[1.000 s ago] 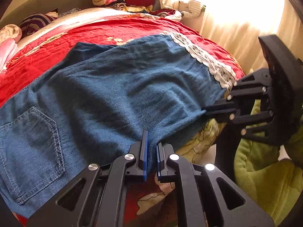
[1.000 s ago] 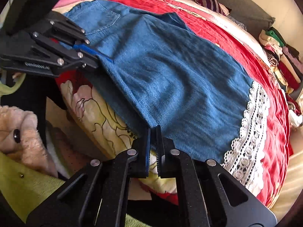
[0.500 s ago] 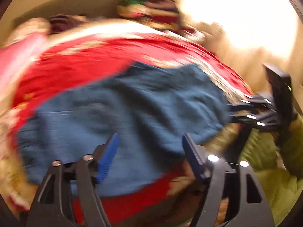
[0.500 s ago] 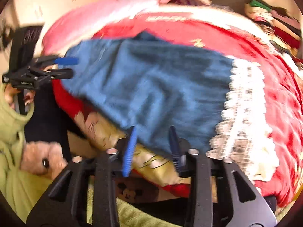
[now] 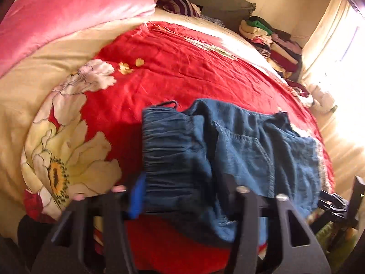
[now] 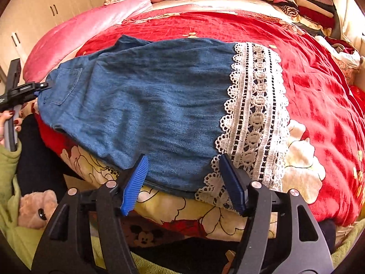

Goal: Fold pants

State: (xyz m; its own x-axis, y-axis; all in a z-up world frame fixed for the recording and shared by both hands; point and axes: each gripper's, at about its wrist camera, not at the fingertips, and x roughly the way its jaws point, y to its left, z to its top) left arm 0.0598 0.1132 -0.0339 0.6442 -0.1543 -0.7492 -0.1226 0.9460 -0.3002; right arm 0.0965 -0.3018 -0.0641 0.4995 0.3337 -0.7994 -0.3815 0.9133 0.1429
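Observation:
Blue denim pants [image 6: 146,105] with a white lace hem [image 6: 255,118] lie across the red floral bedspread [image 6: 314,86], near its front edge. My right gripper [image 6: 184,182] is open, its jaws astride the pants' near edge beside the lace, holding nothing. In the left wrist view the gathered waistband [image 5: 173,150] fills the gap of my open left gripper [image 5: 182,196]; the right finger is partly hidden by cloth. The left gripper also shows in the right wrist view [image 6: 38,86] at the pocket end.
A pink quilt [image 5: 63,20] lies at the bed's left side. A stack of folded clothes [image 6: 305,2] sits at the far right corner. A plush toy [image 6: 36,207] and green cloth lie below the bed edge. Wardrobe doors [image 6: 45,16] stand far left.
Both grippers were shut on the pants' near edge a second ago and have opened. The left moved to the waistband end, the right toward the lace hem.

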